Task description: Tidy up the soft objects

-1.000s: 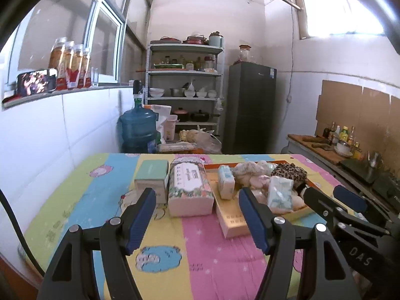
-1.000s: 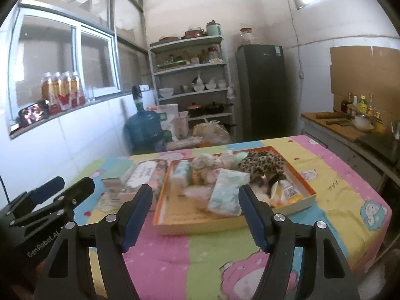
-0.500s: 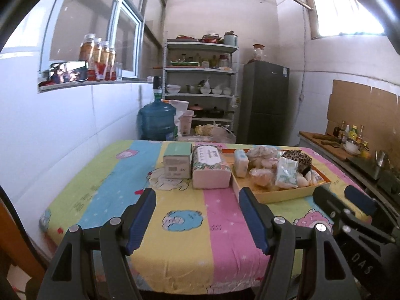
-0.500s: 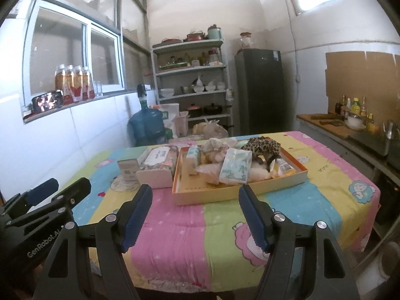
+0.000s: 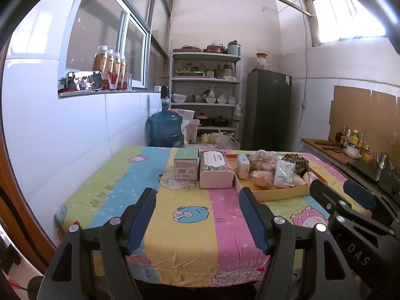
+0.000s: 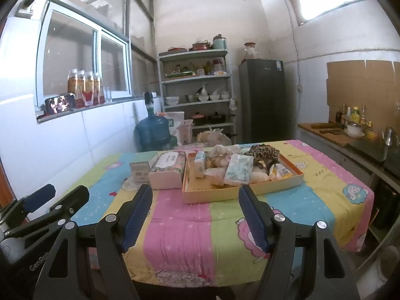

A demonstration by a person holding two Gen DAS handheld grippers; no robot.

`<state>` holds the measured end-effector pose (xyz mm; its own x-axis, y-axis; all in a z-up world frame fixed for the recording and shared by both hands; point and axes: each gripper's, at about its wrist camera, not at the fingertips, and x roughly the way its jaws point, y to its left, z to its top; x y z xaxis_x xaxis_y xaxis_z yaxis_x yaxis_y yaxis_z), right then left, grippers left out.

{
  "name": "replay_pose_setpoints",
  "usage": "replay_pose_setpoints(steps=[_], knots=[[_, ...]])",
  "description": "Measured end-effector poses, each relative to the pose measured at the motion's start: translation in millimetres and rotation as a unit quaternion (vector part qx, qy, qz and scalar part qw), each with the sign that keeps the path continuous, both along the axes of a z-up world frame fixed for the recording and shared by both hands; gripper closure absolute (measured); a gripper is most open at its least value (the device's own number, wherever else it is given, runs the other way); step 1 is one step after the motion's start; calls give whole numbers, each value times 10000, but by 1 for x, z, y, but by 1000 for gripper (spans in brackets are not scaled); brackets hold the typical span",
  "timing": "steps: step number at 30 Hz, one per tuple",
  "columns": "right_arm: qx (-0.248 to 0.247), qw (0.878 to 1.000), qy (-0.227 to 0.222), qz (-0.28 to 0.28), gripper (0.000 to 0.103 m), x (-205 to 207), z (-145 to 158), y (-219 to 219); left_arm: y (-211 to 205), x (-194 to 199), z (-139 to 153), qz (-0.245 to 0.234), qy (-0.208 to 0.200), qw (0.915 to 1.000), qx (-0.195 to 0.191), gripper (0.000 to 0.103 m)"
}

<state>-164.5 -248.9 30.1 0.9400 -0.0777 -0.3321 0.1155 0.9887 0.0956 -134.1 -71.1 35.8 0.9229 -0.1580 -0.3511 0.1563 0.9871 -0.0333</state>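
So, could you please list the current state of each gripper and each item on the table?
Left gripper: open, empty, short of the table.
Right gripper: open, empty, short of the table.
Tray: on the tablecloth, piled with soft items.
Tissue pack: leaning on the pile in the tray.
Leopard-print item: at the tray's back.
Tissue box: left of the tray.
Small green box: left of the tissue box.

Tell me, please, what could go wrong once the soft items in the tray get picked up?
The soft items lie heaped and overlapping in the tray, so a pinch may drag a neighbour out. The tissue pack stands right beside the tray's left wall and could be knocked. Both hand-held grippers are open, away from it.
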Motion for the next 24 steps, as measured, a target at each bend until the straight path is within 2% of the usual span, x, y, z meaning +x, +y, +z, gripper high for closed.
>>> replay_pose_setpoints(steps=[24], knots=[[-42, 10000, -29, 25, 30, -4, 2, 4, 0, -7, 3, 12, -27, 10000, -48, 35]])
